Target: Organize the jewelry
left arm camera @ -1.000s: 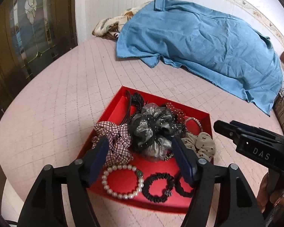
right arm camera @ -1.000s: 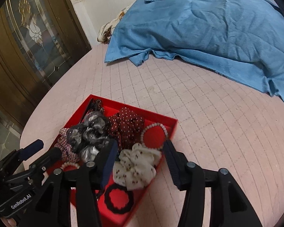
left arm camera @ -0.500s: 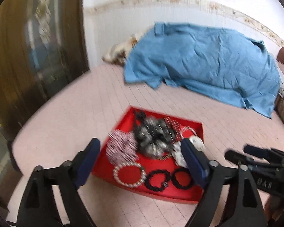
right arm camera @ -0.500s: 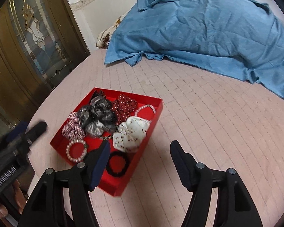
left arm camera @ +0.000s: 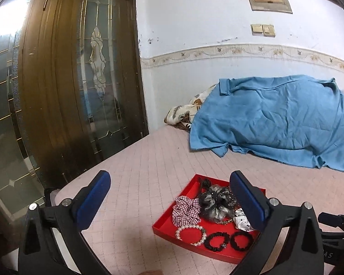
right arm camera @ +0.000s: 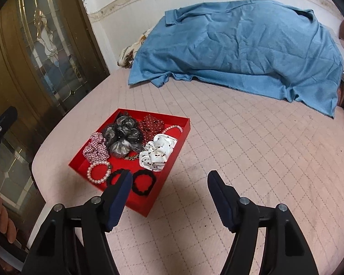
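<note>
A red tray [left arm camera: 162,223] [right arm camera: 173,158] lies on the pink quilted bed. In it sit a grey scrunchie [left arm camera: 214,204] [right arm camera: 123,135], a checked scrunchie [left arm camera: 185,208], a white cherry-print scrunchie [right arm camera: 158,151], a red dotted scrunchie [right arm camera: 151,126], a pearl bracelet [left arm camera: 180,231] [right arm camera: 89,171] and two black hair ties [left arm camera: 209,239]. My left gripper [left arm camera: 169,176] hangs above and to the left of the tray, its jaws opening wide with nothing between them. My right gripper [right arm camera: 169,175] is at the tray's near right corner, jaws opening, holding nothing.
A blue blanket [left arm camera: 275,119] [right arm camera: 240,45] covers a heap at the far side of the bed, with a floral cloth [left arm camera: 183,114] beside it. A wood and glass door [left arm camera: 68,80] stands left of the bed's rounded edge. A hand [right arm camera: 2,217] shows at the left.
Both grippers have drawn back and risen away from the tray, and their jaws have widened. The left gripper's view has tipped up toward the wall.
</note>
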The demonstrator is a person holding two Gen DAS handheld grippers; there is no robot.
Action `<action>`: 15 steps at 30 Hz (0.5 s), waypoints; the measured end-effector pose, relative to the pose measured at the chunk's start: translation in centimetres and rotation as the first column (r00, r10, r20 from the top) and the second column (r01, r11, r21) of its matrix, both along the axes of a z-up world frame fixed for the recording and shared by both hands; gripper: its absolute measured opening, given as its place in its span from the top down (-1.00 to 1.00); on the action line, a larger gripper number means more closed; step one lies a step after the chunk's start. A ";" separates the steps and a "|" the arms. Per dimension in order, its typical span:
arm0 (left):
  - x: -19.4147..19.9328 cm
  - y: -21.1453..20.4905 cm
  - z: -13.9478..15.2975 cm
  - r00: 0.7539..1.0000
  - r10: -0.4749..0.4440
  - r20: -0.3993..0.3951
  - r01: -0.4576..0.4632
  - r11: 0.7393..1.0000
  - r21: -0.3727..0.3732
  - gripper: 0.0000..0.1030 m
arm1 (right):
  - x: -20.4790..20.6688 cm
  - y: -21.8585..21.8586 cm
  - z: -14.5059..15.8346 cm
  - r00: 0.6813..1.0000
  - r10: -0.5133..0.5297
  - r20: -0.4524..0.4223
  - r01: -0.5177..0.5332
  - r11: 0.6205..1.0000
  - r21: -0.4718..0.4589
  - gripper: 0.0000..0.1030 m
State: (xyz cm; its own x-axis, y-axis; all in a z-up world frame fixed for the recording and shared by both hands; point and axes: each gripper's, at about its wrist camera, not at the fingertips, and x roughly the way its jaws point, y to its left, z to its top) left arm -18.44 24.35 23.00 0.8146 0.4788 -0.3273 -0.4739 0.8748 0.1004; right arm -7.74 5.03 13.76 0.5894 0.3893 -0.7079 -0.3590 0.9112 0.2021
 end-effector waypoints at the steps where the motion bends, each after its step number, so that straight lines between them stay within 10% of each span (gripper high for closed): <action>1: -0.4 0.0 0.0 1.000 0.000 0.002 0.000 1.000 0.000 -1.00 | -0.3 0.0 0.2 1.000 0.002 0.009 -0.002 1.000 -0.001 -0.42; 15: -2.9 -1.5 -0.5 0.999 0.016 -0.034 -0.015 1.000 0.003 -1.00 | -2.1 -1.1 0.4 0.999 -0.019 0.042 0.018 1.000 0.010 -0.52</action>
State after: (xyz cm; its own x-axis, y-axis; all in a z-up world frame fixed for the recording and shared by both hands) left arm -21.33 22.87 22.47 0.7957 0.4924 -0.3528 -0.4837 0.8671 0.1193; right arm -9.88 3.94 14.11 0.6261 0.3848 -0.6782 -0.3505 0.9158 0.1961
